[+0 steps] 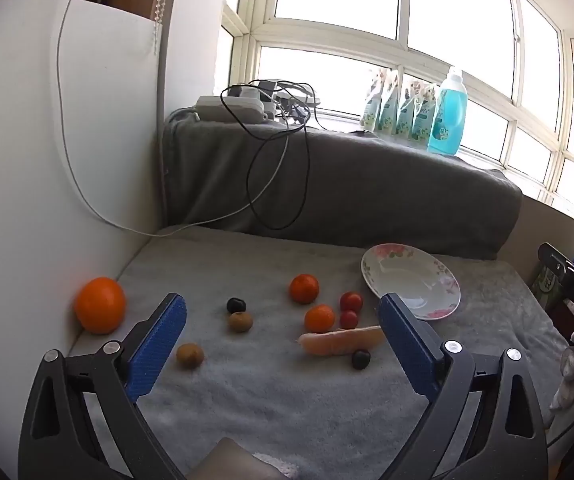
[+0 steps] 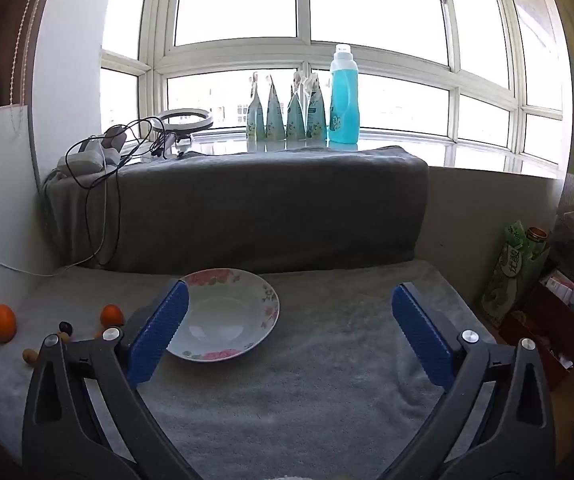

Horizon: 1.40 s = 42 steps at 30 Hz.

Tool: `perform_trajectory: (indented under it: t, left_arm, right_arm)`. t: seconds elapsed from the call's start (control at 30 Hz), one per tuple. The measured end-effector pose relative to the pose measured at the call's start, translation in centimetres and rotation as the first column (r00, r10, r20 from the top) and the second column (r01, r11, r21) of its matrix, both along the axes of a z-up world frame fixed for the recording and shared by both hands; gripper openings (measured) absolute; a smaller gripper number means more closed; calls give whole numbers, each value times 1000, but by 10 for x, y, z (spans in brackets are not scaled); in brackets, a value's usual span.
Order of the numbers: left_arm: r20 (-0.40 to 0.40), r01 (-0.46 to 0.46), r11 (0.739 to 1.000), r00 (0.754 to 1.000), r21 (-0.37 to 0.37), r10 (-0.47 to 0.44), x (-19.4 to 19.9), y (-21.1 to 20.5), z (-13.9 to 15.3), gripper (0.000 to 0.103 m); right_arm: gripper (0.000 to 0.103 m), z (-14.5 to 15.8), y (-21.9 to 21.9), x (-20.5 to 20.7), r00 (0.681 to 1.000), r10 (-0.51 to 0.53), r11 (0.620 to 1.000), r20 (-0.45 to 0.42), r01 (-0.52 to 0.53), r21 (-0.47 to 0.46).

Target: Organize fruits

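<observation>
With both the left gripper (image 1: 283, 312) and right gripper (image 2: 289, 304) jaws wide apart and empty, the soft cherry tomatoes (image 1: 351, 302) at two o'clock of the firm tangerine (image 1: 319, 317) likely need a light pinch across their middles.

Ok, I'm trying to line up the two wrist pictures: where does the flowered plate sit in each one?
Left wrist view: the flowered plate lies right of centre, empty, just beyond the left gripper's right-hand finger, with the fruit to its left.
Right wrist view: the flowered plate lies left of centre, its left edge hidden behind the right gripper's left-hand finger.
Shared landmark: the blue bottle on the windowsill.
</observation>
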<state>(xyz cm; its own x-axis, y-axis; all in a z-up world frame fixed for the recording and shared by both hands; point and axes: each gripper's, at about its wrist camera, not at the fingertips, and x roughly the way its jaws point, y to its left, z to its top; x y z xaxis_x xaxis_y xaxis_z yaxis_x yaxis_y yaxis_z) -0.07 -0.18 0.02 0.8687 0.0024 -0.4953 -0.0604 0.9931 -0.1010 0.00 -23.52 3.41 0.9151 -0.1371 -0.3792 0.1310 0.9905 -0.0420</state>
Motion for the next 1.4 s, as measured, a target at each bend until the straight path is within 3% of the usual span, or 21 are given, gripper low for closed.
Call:
perform_trajectory:
  t: [0.07, 1.4]
  left_arm:
    - [26, -3, 1000, 1000, -8, 3, -5, 2, 1, 97]
    - [-2, 12, 1000, 1000, -16, -12, -1, 2, 4, 97]
  right_arm:
    - [103, -1, -1, 1, 1000, -3, 1000, -2, 3, 8]
    - [103, 4, 1, -2, 1000, -5, 1000, -6, 5, 20]
